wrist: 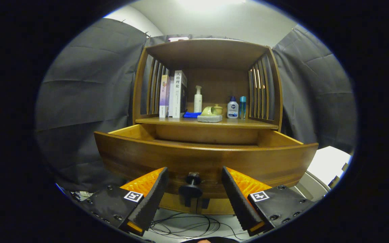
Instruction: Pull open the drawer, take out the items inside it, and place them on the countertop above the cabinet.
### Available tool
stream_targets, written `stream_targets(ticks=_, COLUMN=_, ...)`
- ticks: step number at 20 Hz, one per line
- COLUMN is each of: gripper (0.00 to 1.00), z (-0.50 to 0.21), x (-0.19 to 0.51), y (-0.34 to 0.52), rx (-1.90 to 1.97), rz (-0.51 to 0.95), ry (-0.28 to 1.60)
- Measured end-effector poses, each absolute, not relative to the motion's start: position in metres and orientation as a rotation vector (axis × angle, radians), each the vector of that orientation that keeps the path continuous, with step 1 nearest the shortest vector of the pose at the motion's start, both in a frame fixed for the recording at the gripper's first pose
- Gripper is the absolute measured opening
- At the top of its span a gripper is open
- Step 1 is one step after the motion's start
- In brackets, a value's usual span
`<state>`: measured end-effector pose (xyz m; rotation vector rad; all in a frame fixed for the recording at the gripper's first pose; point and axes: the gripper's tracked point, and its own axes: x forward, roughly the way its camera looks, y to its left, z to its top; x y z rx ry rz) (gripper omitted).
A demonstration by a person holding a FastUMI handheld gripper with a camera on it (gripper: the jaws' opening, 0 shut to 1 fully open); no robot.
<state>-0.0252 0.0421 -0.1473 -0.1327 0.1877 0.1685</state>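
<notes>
Facing the cabinet [208, 101], the tongs [194, 184] stand wide open and hold nothing. The knob [191, 187] of the drawer [204, 162] sits between the two fingers, clear of both; neither finger touches it. The drawer is pulled out toward the tongs, its curved front panel just ahead of the fingertips. Its interior lies behind the front panel and its contents cannot be made out from this angle.

Above the drawer, the bench [241, 123] of the cabinet carries several things under a slatted wooden hood. Two books [176, 94] stand upright at the left, side by side. A white pump bottle [198, 99] stands just right of them, with a blue cloth [191, 114] lying at its foot. A grey sponge [209, 118] lies near the front edge, with a green cup [209, 110] tipped on its side on top of it. Further right stand a small white bottle [232, 108] and a slim blue bottle [242, 107], close together.

Black cables [184, 226] lie looped on the floor below the drawer, between the fingers.
</notes>
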Motion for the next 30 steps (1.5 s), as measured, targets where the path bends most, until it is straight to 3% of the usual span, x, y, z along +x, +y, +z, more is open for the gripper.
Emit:
stream_targets(ticks=8, gripper=0.99, z=-0.178, x=-0.005, y=0.037, rx=-0.077, rz=0.112, ry=0.273)
stream_targets(ticks=10, gripper=0.95, z=-0.177, x=-0.005, y=0.039, rx=-0.059, rz=0.111, ry=0.26)
stream_targets(ticks=20, gripper=0.96, z=-0.175, x=0.025, y=0.035, rx=-0.055, rz=0.066, ry=0.249)
stream_targets(ticks=30, gripper=0.95, z=-0.17, x=0.095, y=0.042, rx=-0.028, rz=0.048, ry=0.263)
